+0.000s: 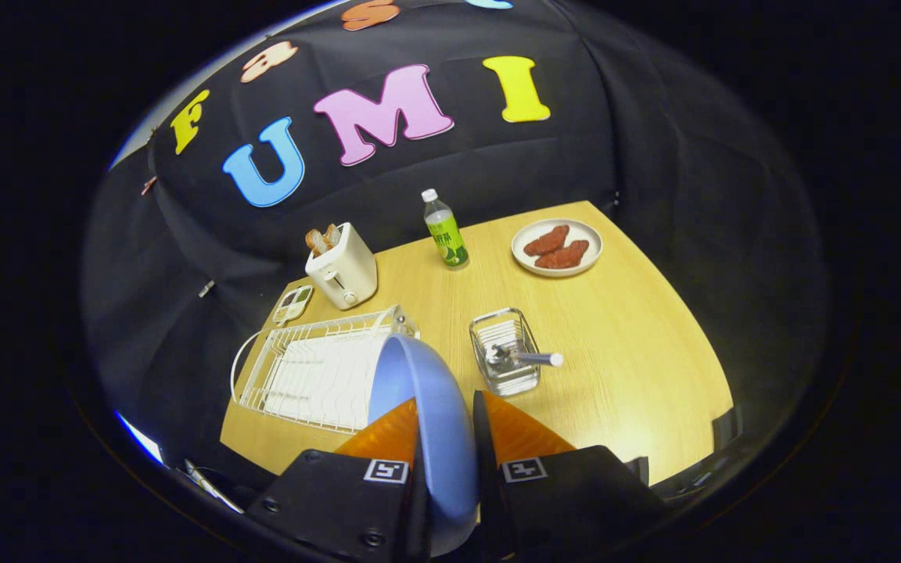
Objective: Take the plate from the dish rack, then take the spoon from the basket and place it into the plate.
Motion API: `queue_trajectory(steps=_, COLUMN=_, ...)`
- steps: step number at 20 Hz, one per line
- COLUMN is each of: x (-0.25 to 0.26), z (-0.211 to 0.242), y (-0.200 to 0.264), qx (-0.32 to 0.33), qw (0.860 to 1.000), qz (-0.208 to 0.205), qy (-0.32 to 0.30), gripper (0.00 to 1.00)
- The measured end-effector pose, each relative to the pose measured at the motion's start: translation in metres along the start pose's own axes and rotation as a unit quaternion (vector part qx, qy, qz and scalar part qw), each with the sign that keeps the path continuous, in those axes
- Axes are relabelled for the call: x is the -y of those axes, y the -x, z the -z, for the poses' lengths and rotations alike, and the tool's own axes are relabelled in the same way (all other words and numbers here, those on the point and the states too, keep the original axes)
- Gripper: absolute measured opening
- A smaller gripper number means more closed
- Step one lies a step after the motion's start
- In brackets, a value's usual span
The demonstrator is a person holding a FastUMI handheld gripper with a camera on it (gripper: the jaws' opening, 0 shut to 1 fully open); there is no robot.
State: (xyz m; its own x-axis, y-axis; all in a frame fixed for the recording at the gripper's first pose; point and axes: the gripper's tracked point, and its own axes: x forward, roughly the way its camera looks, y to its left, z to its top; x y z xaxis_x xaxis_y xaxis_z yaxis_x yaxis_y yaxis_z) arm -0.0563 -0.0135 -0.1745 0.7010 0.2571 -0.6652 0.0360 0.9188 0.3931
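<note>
**A:** ok where's your gripper (446,418) at right now? open or what?

**B:** You've got it clamped on the plate (427,407). The blue plate stands on edge between the two orange fingers (384,434), one pad on each face, so both are pressing it. It's lifted above the tabletop, its top rim hanging over the right end of the rack (317,371).

**A:** and the rack itself?

**B:** White wire rack, sits at the near left corner of the table (638,352), just left of your fingers. Looks bare apart from a white mat or tray under the wires.

**A:** spoon?

**B:** Spoon (521,358) is in the basket (504,350), the small wire one just ahead of your right finger, near the middle of the tabletop. The handle sticks out over the basket's right rim, bowl end down inside. Can't make out much detail on the bowl end.

**A:** other stuff on there?

**B:** Toaster (342,270) with bread in it by the far left edge, a small tray (292,304) beside it, a bottle (446,230) at the far edge, and a white dish (557,246) with two reddish pieces in the far right corner. All well apart from your plate.
</note>
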Motion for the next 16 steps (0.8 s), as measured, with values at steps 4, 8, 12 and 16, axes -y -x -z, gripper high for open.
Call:
queue_trajectory(steps=4, x=0.031, z=0.044, y=-0.01, qx=-0.052, qw=0.998, qz=-0.036, qy=-0.003, gripper=0.29)
queue_trajectory(steps=8, x=0.053, z=0.073, y=-0.06, qx=-0.087, qw=0.994, qz=-0.059, qy=-0.009, gripper=0.29)
queue_trajectory(steps=12, x=0.063, z=0.079, y=-0.094, qx=-0.099, qw=0.992, qz=-0.071, qy=-0.028, gripper=0.29)
queue_trajectory(steps=16, x=0.078, z=0.086, y=-0.104, qx=-0.109, qw=0.991, qz=-0.075, qy=-0.021, gripper=0.35)
